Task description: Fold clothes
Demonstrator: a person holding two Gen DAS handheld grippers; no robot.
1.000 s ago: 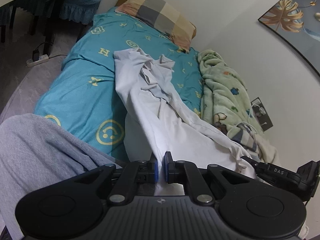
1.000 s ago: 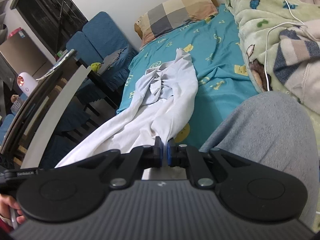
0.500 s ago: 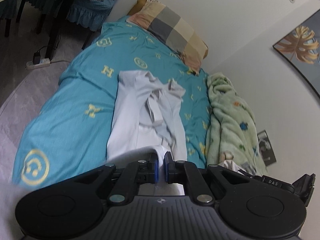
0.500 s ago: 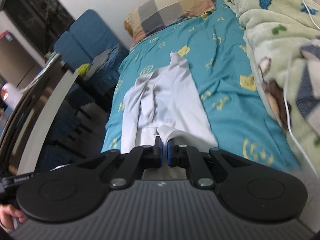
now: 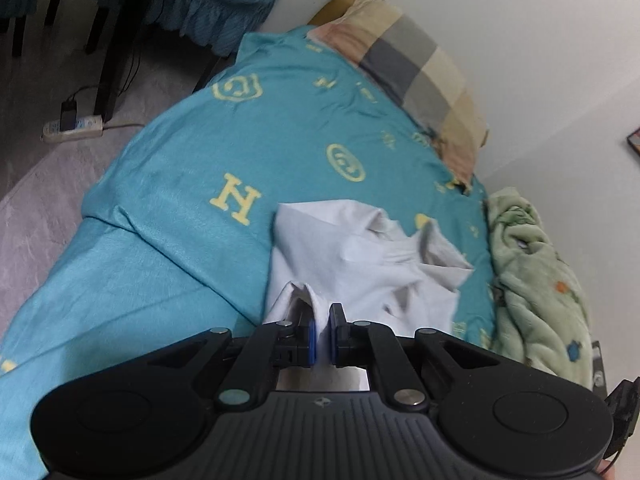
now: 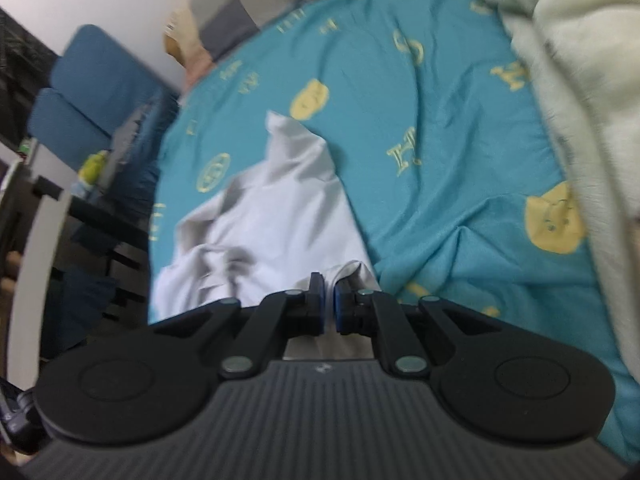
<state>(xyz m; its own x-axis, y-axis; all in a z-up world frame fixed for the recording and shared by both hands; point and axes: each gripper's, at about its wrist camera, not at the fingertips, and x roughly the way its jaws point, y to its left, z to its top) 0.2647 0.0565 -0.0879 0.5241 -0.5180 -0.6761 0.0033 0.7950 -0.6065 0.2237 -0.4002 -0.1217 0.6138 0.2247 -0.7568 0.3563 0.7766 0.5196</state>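
I have the left gripper [image 5: 323, 326] and right gripper [image 6: 328, 298] each pinched tight on a bunched edge of the crumpled white cotton garment [image 5: 352, 260], which lies mid-bed on the teal sheet with yellow motifs [image 5: 192, 216]. A green fleece blanket [image 5: 536, 280] crowds my right; bare sheet reaches the checked pillow [image 5: 420, 68].

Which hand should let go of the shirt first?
Hard to pick. The left gripper and the right gripper each pinch a bunched edge of the white shirt, equally far over the bed. Probably both together.
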